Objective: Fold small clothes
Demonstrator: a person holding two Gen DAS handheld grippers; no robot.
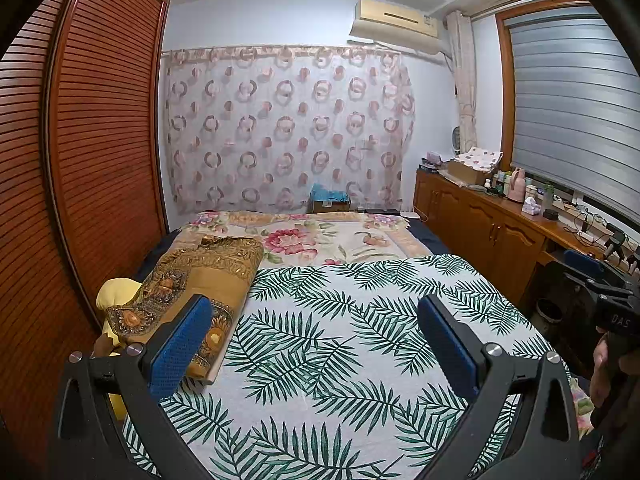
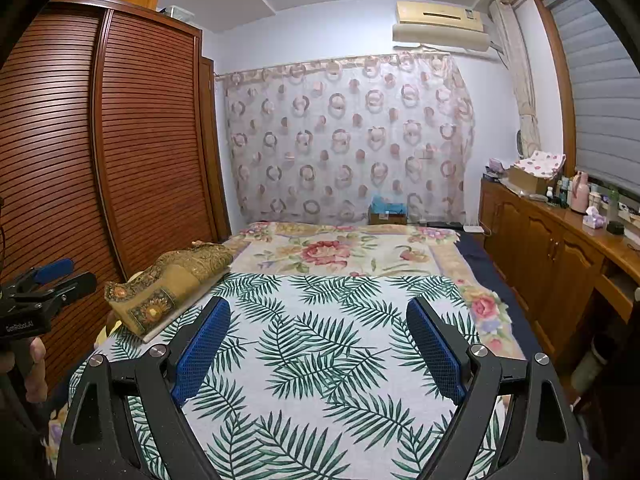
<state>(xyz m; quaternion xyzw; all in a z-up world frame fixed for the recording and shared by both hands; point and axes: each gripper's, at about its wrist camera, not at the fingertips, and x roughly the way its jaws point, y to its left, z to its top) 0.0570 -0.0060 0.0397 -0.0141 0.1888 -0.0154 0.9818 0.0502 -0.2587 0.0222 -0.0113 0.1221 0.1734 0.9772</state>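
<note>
While both grippers hang above the bed, nothing sits between their fingers.

Left gripper (image 1: 316, 344): blue-padded fingers spread wide, holding nothing, above the leaf-print cloth; its body also shows at the left edge of the right wrist view.
Right gripper (image 2: 318, 344): fingers likewise spread wide and holding nothing, above the same cloth; part of it shows at the right edge of the left wrist view.
Folded garment (image 1: 200, 276): a brown and gold patterned piece, folded into a thick bundle, lying at the left edge of the leaf-print cloth, near the left gripper's left finger but apart from it.
Yellow cloth (image 1: 114, 292): partly under the folded garment, on its wardrobe side.
Leaf-print cloth (image 1: 360, 320): white with green palm fronds, spread flat over the near part of the bed.
Floral bedspread (image 1: 304, 240): rose pattern, covering the far part of the bed.
Wardrobe (image 1: 104, 140): red-brown louvred doors, along the left.
Curtain (image 1: 288, 128): sheer, ring-patterned, across the far wall.
Air conditioner (image 1: 396, 20): mounted high on the far wall.
Sideboard (image 1: 480, 220): wooden, along the right under the blind-covered window, crowded with bottles and boxes.
</note>
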